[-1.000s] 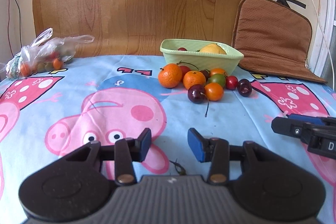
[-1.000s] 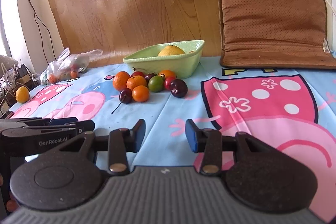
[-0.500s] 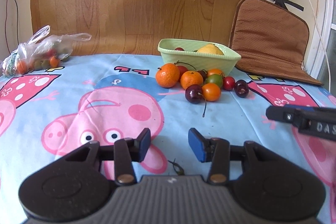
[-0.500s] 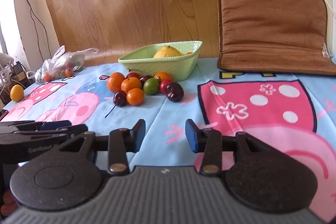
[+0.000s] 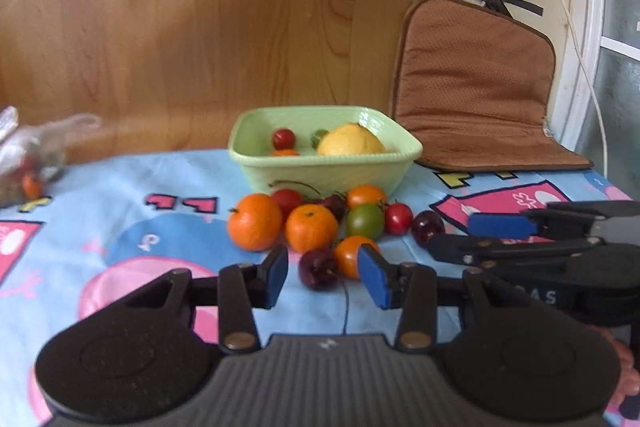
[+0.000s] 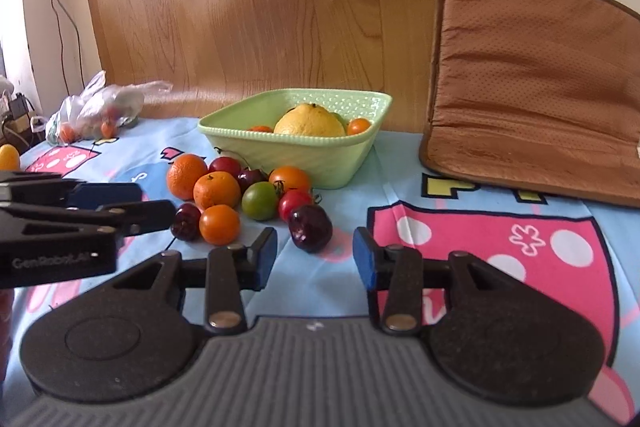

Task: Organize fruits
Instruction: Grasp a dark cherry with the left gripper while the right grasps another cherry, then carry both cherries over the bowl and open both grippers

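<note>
A loose pile of fruit lies on the cartoon tablecloth in front of a pale green bowl (image 5: 324, 167) (image 6: 296, 151). The pile holds two oranges (image 5: 255, 222) (image 6: 186, 175), small red, orange and green tomatoes (image 5: 365, 221) (image 6: 260, 201) and dark cherries. In the bowl are a big yellow citrus (image 5: 350, 143) (image 6: 310, 121) and a few small tomatoes. My left gripper (image 5: 324, 279) is open, with a dark cherry (image 5: 318, 269) lying just beyond its tips, untouched. My right gripper (image 6: 314, 261) is open too, just short of another dark cherry (image 6: 310, 227). Each gripper shows at the edge of the other's view.
A brown cushion (image 5: 476, 83) (image 6: 536, 79) leans on the wall at the right. A wooden board (image 5: 200, 19) stands behind the bowl. A plastic bag of small fruit (image 5: 28, 163) (image 6: 96, 111) lies far left. A yellow fruit (image 6: 8, 157) sits at the left edge.
Both grippers have moved forward to the fruit pile, which now looks much nearer. Their jaws keep the same gap and hold nothing.
</note>
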`<move>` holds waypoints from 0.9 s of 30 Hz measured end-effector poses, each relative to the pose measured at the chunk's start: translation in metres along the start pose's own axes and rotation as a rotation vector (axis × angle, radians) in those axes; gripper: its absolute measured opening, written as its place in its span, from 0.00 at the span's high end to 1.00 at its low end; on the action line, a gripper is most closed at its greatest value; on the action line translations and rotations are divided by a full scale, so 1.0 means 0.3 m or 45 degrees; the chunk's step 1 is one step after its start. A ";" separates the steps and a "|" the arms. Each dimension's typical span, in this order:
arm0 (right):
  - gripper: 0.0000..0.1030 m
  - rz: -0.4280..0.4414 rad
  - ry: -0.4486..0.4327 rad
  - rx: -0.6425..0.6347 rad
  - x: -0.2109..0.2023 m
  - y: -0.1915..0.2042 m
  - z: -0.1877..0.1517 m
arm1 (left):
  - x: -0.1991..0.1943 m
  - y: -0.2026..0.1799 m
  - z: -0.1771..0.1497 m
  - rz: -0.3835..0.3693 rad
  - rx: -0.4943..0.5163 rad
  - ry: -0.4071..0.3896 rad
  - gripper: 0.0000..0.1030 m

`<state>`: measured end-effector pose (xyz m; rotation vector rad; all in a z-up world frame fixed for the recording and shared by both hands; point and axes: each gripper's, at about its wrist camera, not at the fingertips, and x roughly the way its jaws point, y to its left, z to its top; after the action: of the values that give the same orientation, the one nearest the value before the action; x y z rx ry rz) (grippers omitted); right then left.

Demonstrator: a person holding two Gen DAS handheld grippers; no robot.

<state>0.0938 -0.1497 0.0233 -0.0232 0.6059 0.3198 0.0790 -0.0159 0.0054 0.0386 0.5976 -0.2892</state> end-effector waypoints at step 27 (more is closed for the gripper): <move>0.68 0.138 0.106 -0.136 -0.003 0.085 -0.029 | -0.021 0.042 -0.075 -0.111 -0.162 0.031 0.75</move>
<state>0.0806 -0.1268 0.0185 -0.1074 0.6737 0.4582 0.0651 0.0005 -0.0104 -0.1067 0.6415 -0.3347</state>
